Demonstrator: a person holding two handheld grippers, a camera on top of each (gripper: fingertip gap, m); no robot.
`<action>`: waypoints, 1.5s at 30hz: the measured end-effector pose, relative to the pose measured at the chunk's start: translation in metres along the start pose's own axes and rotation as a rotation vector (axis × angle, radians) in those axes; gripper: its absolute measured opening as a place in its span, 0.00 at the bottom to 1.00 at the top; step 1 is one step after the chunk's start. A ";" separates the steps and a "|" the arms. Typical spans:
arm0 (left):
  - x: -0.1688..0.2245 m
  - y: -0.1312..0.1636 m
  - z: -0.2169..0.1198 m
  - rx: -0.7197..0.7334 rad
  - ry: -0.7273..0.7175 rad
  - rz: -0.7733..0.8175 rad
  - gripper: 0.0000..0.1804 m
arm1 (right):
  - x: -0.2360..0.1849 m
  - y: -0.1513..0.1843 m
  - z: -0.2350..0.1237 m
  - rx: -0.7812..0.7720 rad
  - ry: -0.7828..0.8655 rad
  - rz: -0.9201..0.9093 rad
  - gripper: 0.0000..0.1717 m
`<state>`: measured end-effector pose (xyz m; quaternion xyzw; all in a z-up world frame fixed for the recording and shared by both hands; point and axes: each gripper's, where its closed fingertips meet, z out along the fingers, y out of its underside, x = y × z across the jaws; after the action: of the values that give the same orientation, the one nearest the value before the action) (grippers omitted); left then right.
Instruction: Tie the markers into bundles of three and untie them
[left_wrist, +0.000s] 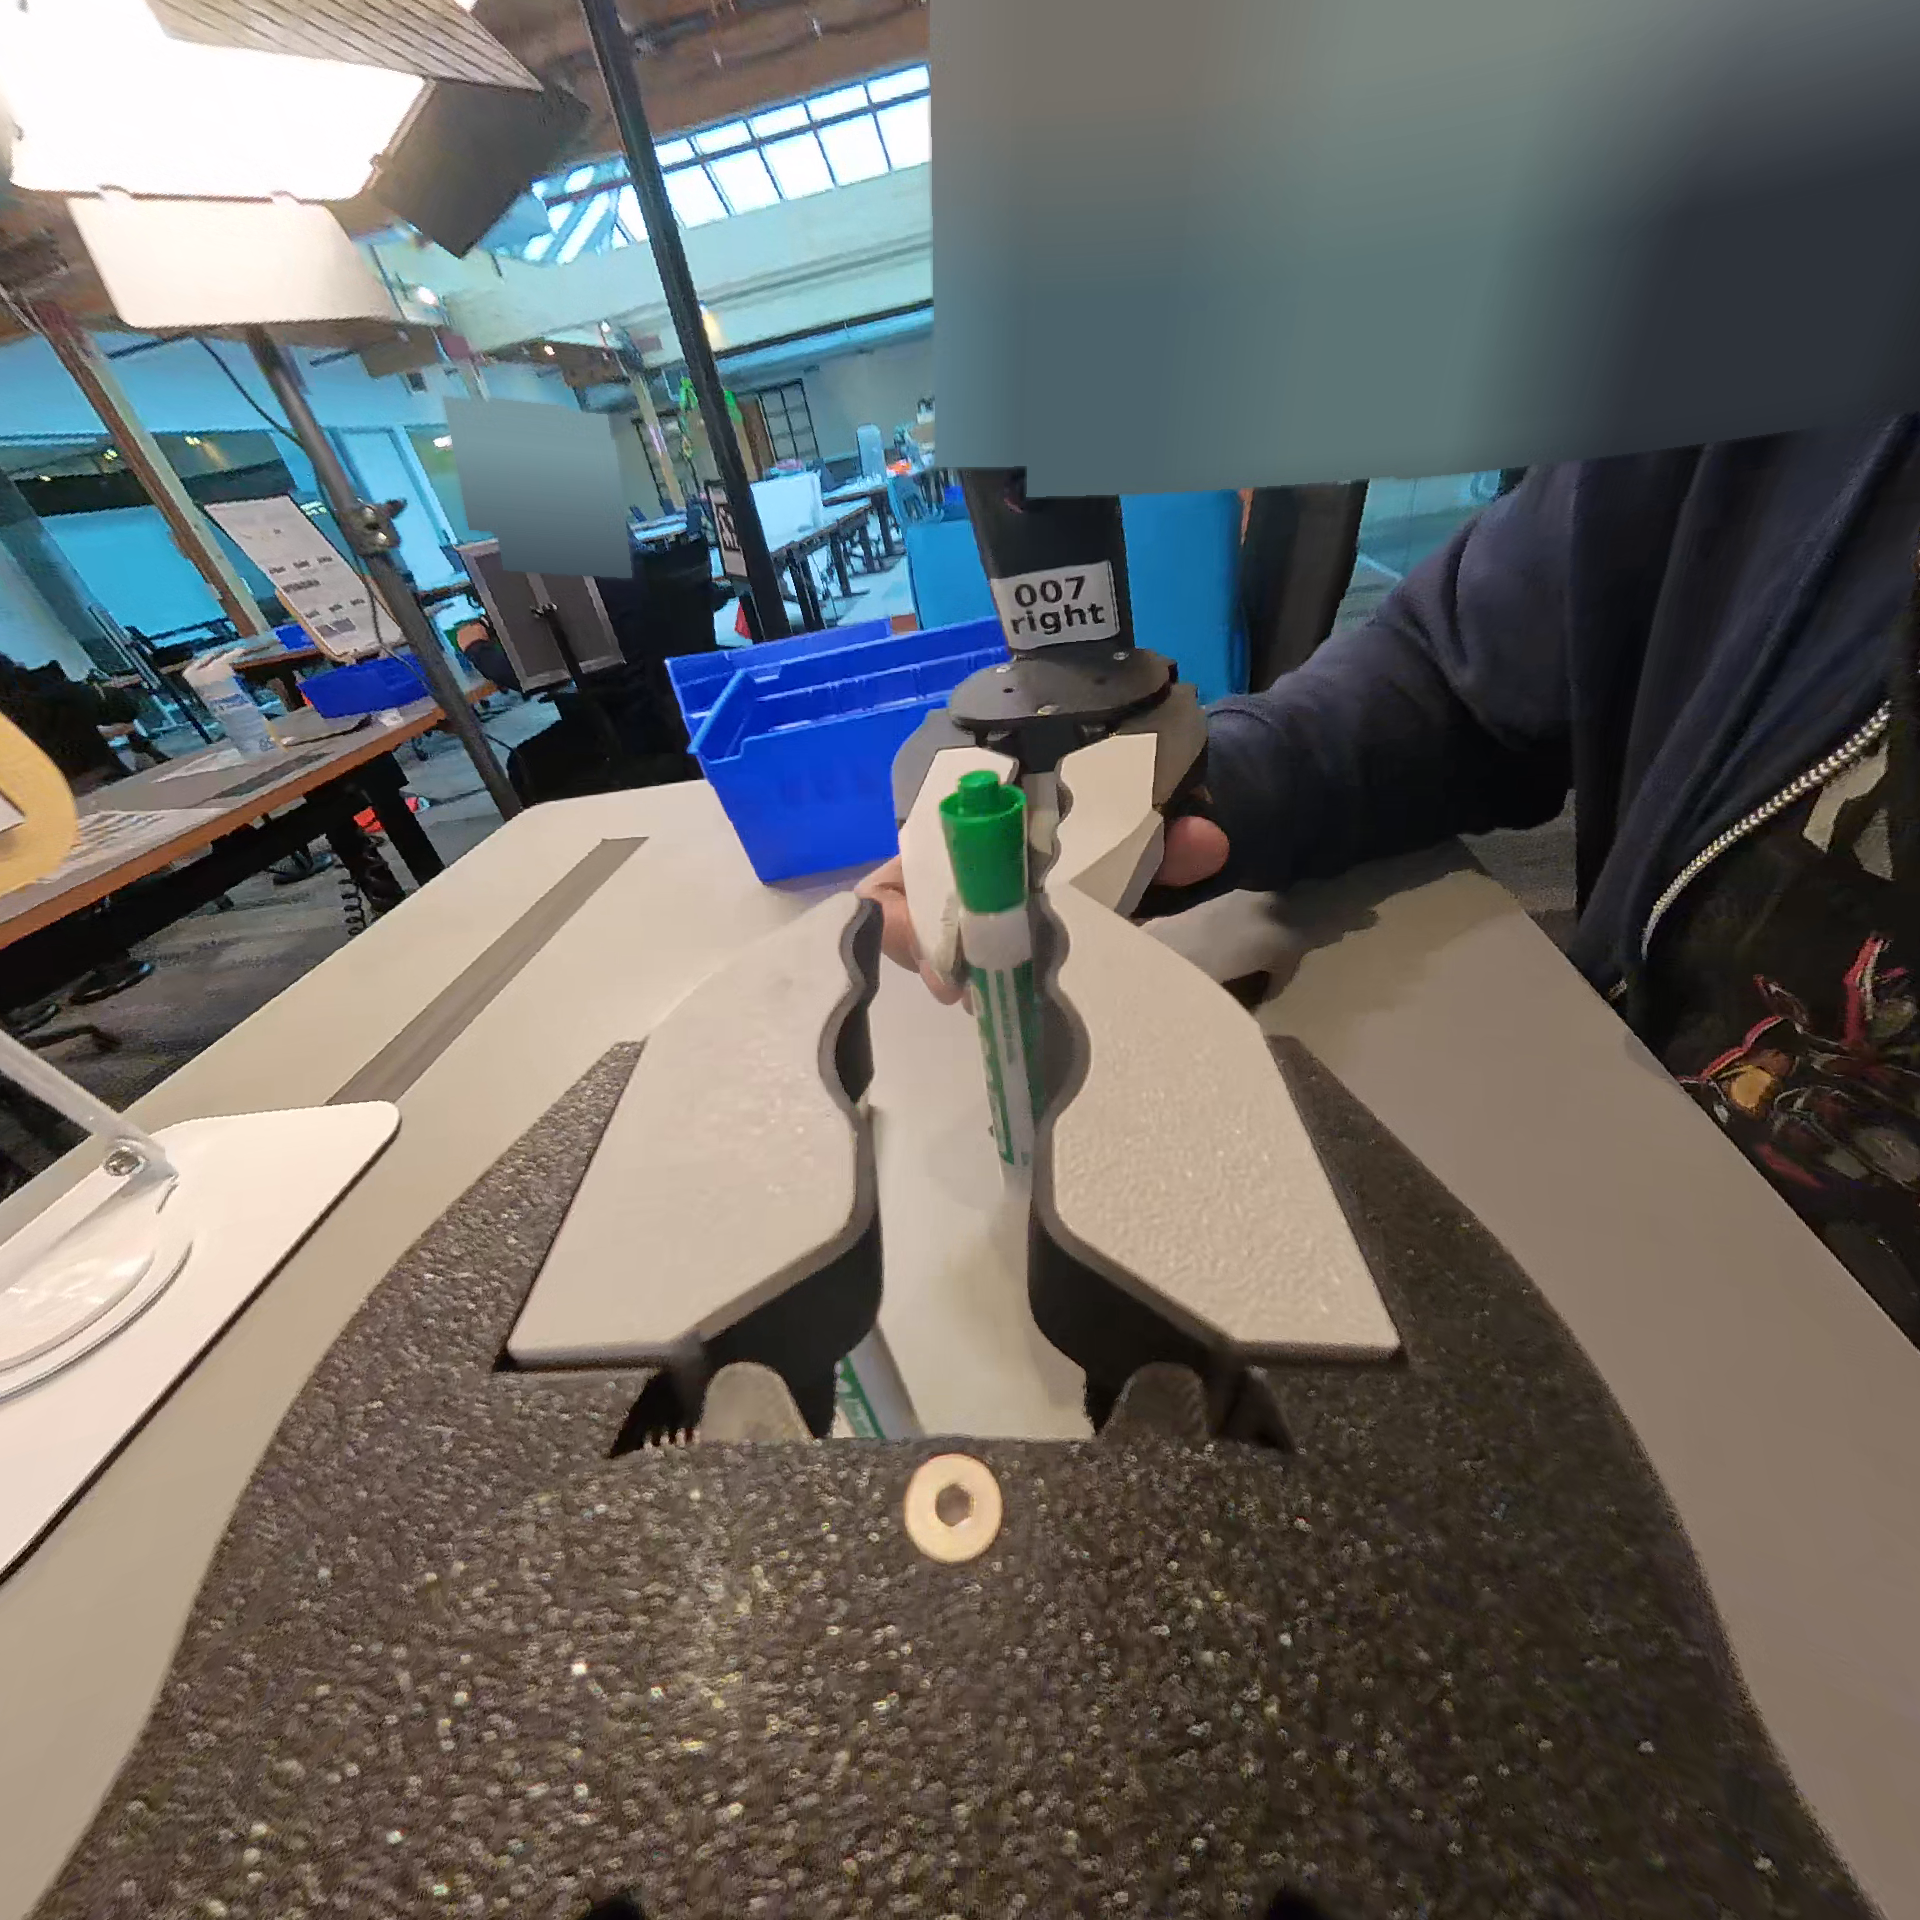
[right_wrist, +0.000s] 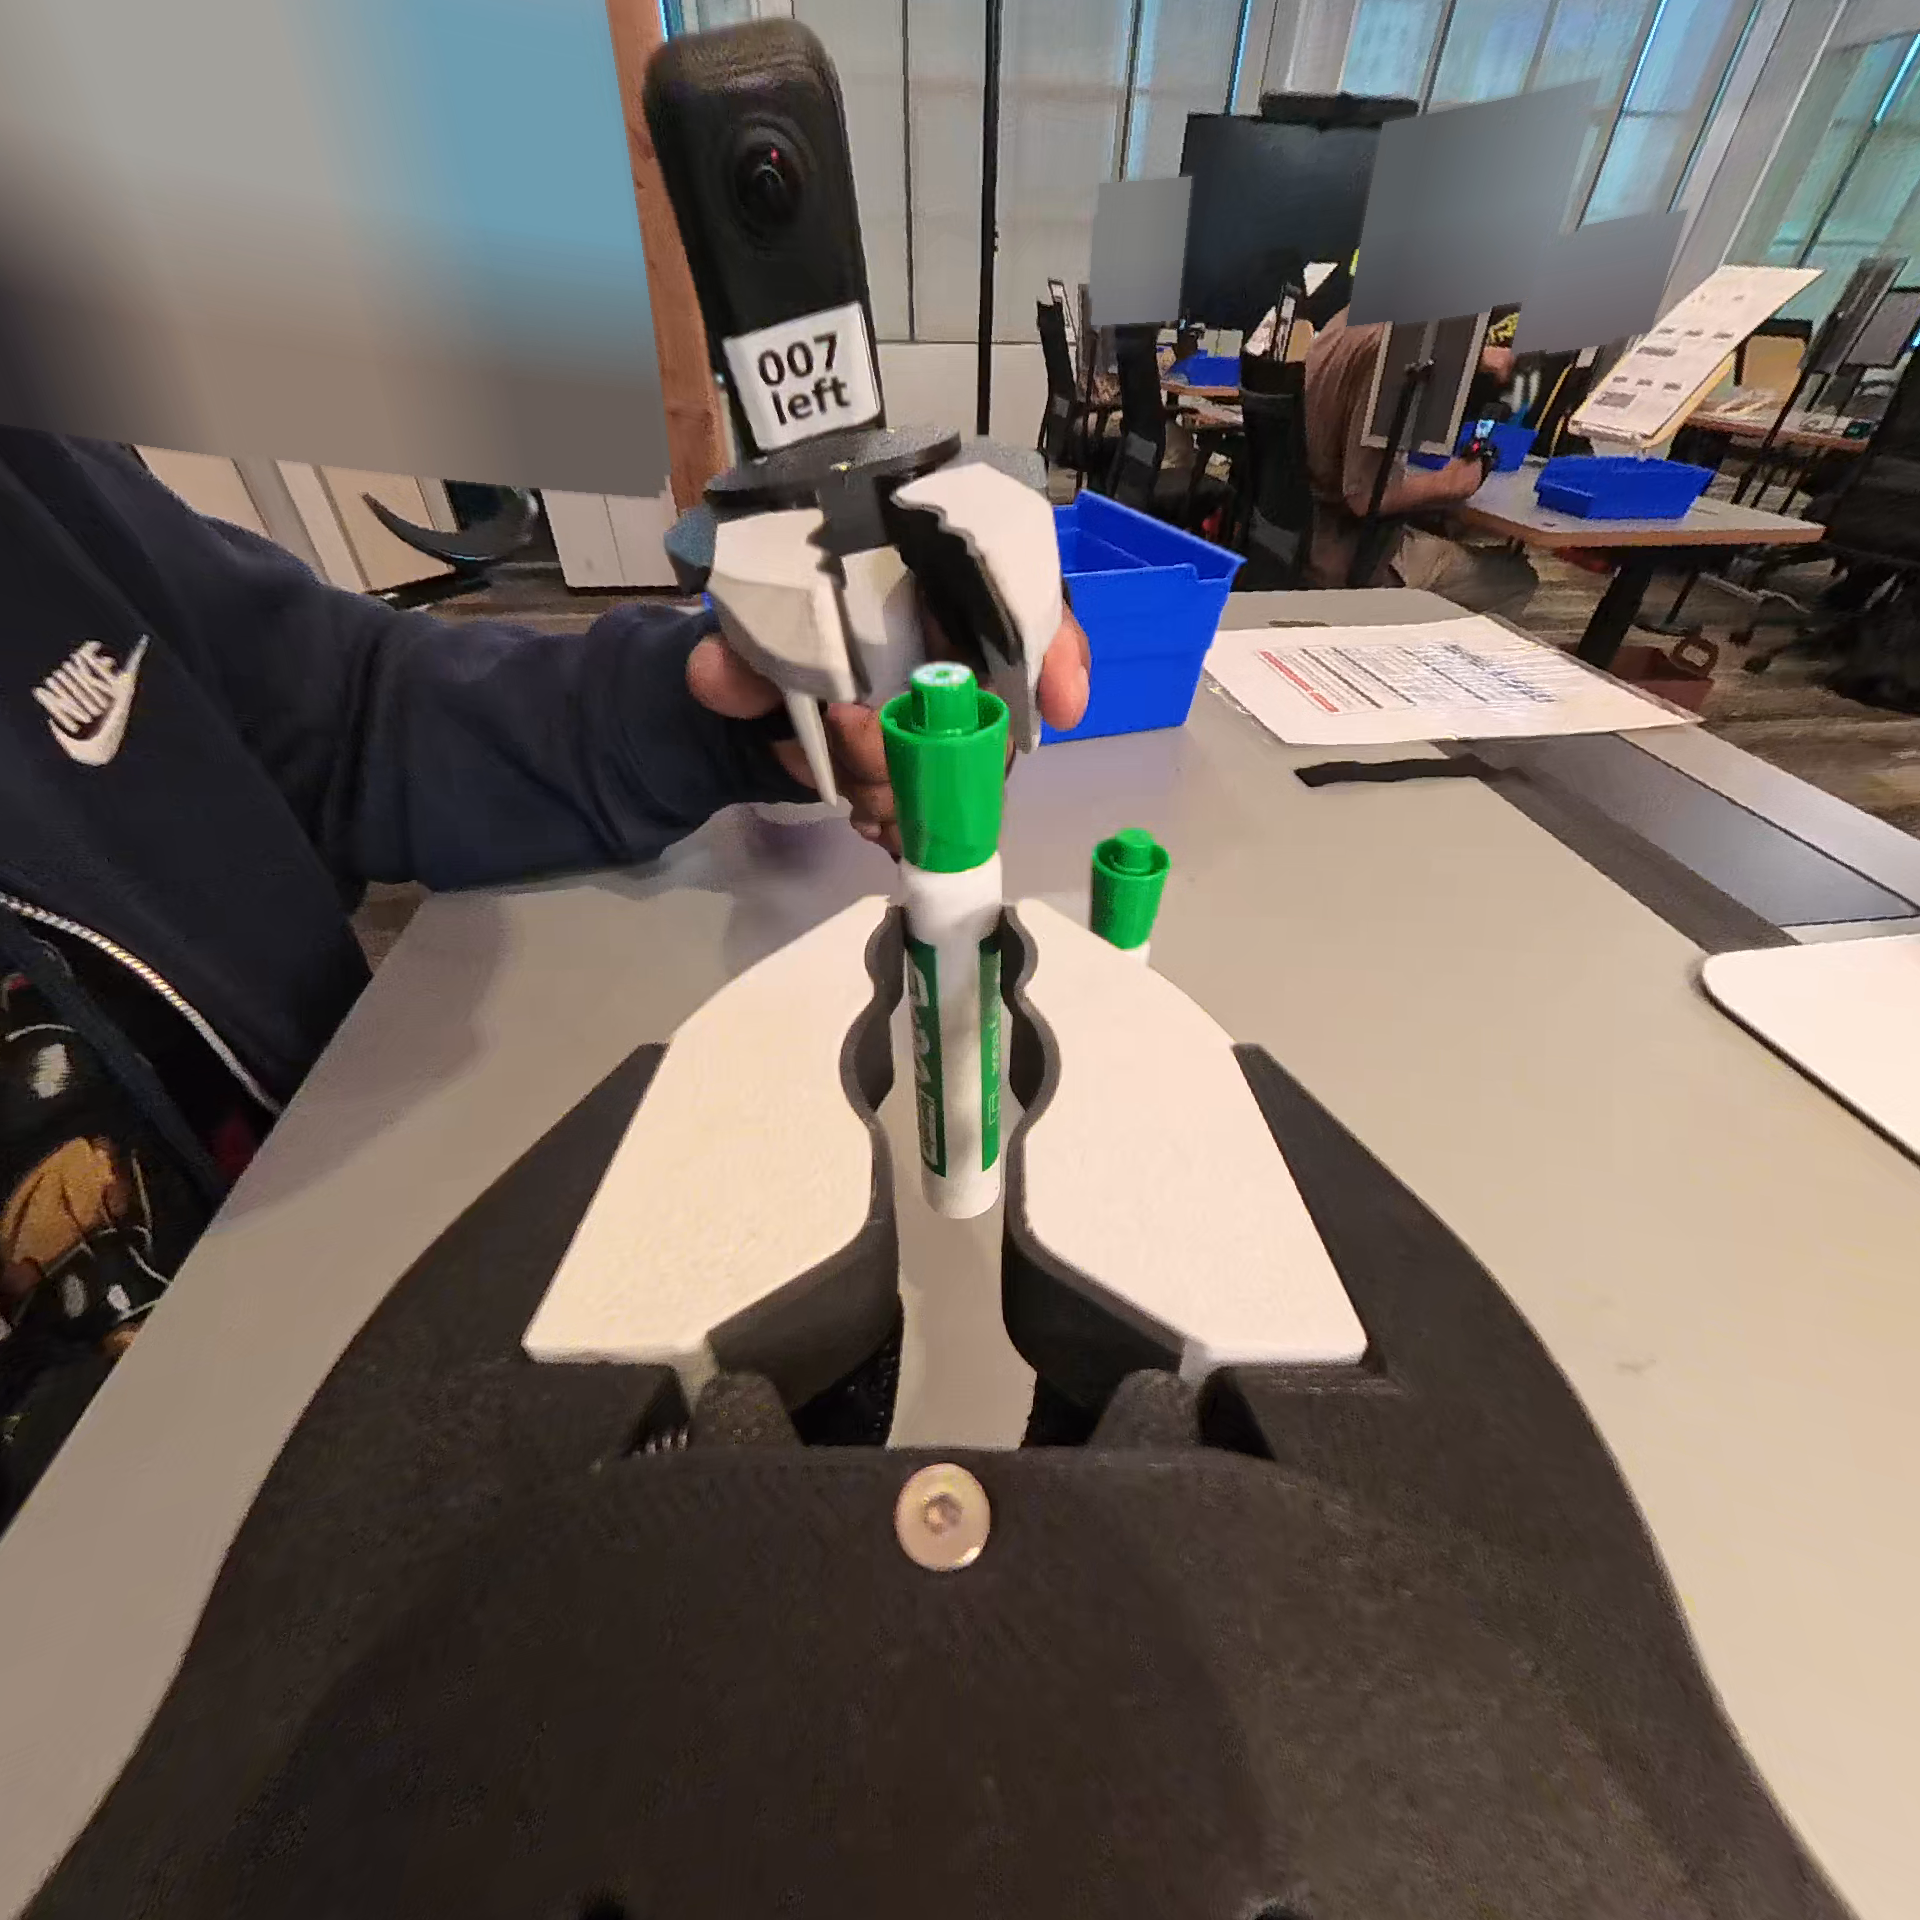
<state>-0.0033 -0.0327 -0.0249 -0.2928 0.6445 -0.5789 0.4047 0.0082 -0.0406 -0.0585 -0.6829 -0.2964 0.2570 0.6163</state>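
right gripper (right_wrist: 948, 971) clamped on upright green marker (right_wrist: 948, 935) | left gripper (left_wrist: 961, 966) half-open, marker between its fingers, grip unclear | spare marker (right_wrist: 1127, 894) at 1 o'clock | tip: line up barrels before tying

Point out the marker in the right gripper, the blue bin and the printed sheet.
marker (right_wrist: 943, 790), right wrist view, green cap.
blue bin (right_wrist: 1132, 634), right wrist view, front wall.
printed sheet (right_wrist: 1444, 681), right wrist view, sheet's middle.

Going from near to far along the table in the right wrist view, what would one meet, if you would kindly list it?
Right gripper shut on a green marker → second green marker → black strap → printed sheet → blue bin.
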 end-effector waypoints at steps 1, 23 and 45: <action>0.004 0.000 0.004 -0.015 0.002 0.005 0.15 | -0.003 0.002 0.002 -0.003 -0.006 0.001 0.10; 0.016 0.053 0.038 -0.227 -0.035 -0.058 0.11 | -0.005 0.044 0.022 -0.158 0.118 -0.143 0.16; 0.016 0.067 0.038 -0.289 -0.054 -0.063 0.11 | 0.007 0.063 0.024 -0.268 0.180 -0.122 0.11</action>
<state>0.0280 -0.0548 -0.0940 -0.3836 0.7006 -0.4843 0.3570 0.0014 -0.0235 -0.1237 -0.7600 -0.3125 0.1148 0.5581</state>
